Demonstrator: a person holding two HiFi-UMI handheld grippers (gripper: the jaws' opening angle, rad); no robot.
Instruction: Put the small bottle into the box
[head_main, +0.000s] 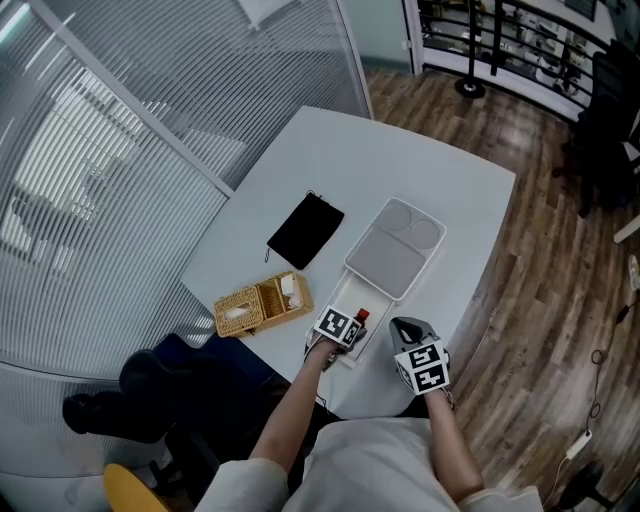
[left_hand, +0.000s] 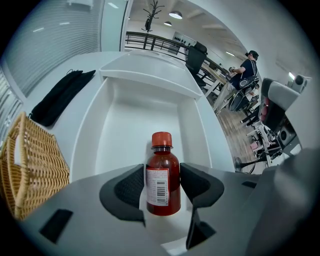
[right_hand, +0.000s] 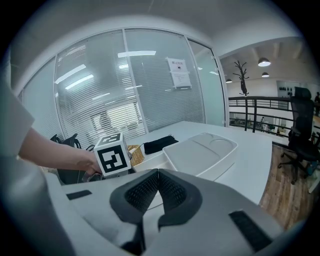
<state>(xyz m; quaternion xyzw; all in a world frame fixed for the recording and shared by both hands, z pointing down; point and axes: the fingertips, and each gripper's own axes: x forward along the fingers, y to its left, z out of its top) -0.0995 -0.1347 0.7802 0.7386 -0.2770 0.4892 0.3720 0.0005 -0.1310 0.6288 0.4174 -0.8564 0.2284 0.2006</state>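
As left tool (left_hand: 162, 189) grips bottle (left_hand: 163, 170), box (left_hand: 89, 137) opens ahead.

In the head view we saw only the cap of the small bottle (head_main: 362, 315); the left gripper (head_main: 350, 324) hid its body and the near end of the box (head_main: 358, 295).

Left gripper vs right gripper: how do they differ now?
The left gripper is shut on the small bottle; the right gripper has its jaws together on nothing. The left gripper is at the near end of the box; the right gripper sits beside the box. Both carry a marker cube.
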